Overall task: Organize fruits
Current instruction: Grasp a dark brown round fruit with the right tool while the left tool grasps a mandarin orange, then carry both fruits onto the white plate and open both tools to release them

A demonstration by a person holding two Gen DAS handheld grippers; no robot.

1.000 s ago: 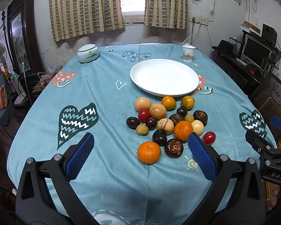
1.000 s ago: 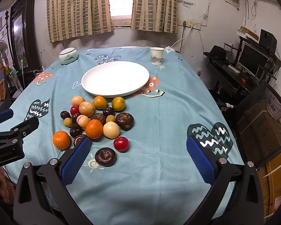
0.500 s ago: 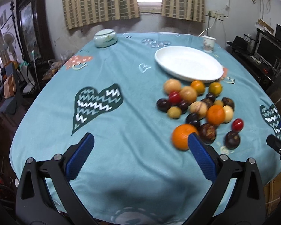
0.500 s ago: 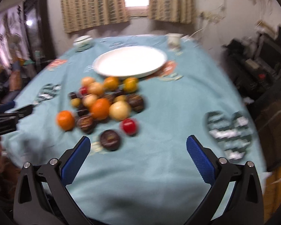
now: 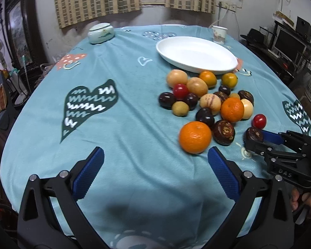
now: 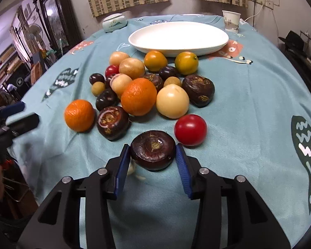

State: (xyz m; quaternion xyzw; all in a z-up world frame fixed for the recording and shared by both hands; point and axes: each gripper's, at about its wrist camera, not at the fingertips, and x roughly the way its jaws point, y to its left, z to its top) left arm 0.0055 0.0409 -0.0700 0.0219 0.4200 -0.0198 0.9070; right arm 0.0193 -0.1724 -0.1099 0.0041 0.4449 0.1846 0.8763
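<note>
The right gripper (image 6: 153,158) is closing its fingers around a dark water chestnut (image 6: 153,149) lying on the tabletop (image 6: 248,103), nearest of the fruit pile before the empty white plate (image 6: 178,36). The left gripper (image 5: 155,174) hangs spread, holding nothing. Its rounded, glossy skin (probably slick) could squirt out sideways and knock the cherry tomato (image 6: 190,129) rolling.
</note>
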